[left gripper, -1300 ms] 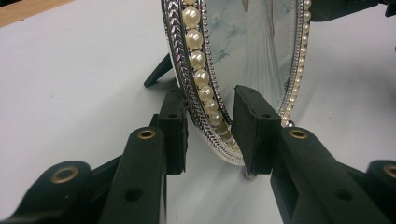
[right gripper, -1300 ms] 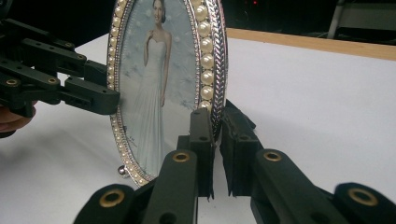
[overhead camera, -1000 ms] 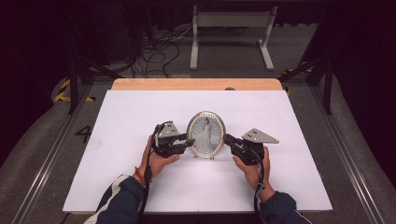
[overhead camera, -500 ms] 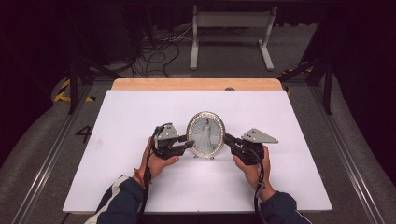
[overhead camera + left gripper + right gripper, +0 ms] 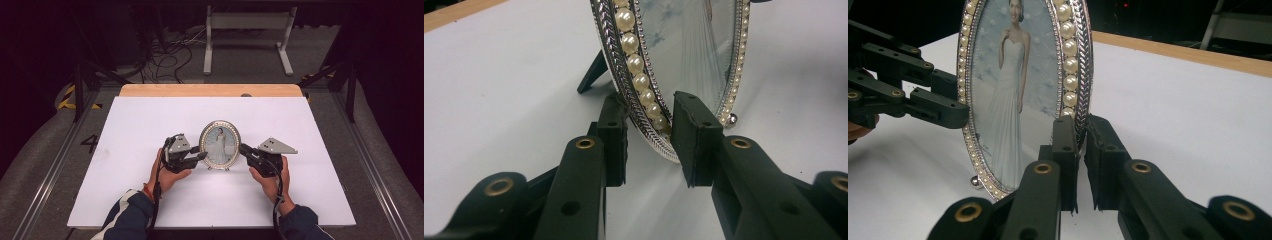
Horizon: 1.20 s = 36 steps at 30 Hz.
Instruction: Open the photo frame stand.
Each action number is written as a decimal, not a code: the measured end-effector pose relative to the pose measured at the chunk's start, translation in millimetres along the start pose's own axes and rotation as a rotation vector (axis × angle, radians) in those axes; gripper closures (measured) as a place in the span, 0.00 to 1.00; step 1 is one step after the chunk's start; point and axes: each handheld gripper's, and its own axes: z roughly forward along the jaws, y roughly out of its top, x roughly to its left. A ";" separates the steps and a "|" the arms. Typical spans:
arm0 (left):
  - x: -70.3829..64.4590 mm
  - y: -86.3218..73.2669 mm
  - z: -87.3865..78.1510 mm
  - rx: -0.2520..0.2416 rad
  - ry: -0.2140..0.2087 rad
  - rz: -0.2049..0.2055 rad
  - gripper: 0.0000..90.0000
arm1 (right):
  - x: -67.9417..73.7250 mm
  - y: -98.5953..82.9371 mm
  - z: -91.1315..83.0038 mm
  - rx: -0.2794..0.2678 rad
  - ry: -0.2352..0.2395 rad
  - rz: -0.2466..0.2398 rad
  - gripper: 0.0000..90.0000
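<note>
An oval silver photo frame (image 5: pixel 220 145) edged with pearls stands upright near the middle of the white table (image 5: pixel 150 120); it holds a picture of a person in a white gown. My left gripper (image 5: pixel 202 156) is at its left edge, open, with the rim (image 5: pixel 634 60) running between its two pads (image 5: pixel 696 135) and a gap left. The right gripper (image 5: pixel 242 148) is at the right edge, and its jaws (image 5: pixel 1080 121) are shut on the rim. In the right gripper view the frame (image 5: pixel 1013 90) faces me, with the left gripper (image 5: pixel 953 97) beyond it. The frame's black back leg (image 5: pixel 594 75) rests on the table.
A wooden strip (image 5: pixel 210 90) borders the table's far edge. Beyond it on the dark floor are a white metal stand (image 5: pixel 247 30) and loose cables (image 5: pixel 170 50). Metal rails (image 5: pixel 55 165) run along both sides of the table.
My left hand has drifted slightly nearer the table's front edge while staying at the frame's left edge. The frame and the right gripper have stayed where they were.
</note>
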 end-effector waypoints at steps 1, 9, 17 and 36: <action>0.1 -0.2 -0.5 0.001 -0.004 0.002 0.76 | 0.1 0.0 -0.2 0.001 0.000 -0.003 0.93; -1.0 -0.4 -2.3 0.007 -0.003 0.019 0.77 | 0.9 0.0 -0.2 0.027 -0.022 -0.052 0.87; 0.0 0.5 -4.0 -0.007 0.000 0.034 0.76 | 3.6 -0.1 -0.6 0.037 -0.035 -0.111 0.88; -3.0 5.6 -13.6 -0.012 0.028 0.085 0.67 | 4.2 6.8 -4.6 0.064 -0.013 -0.214 0.82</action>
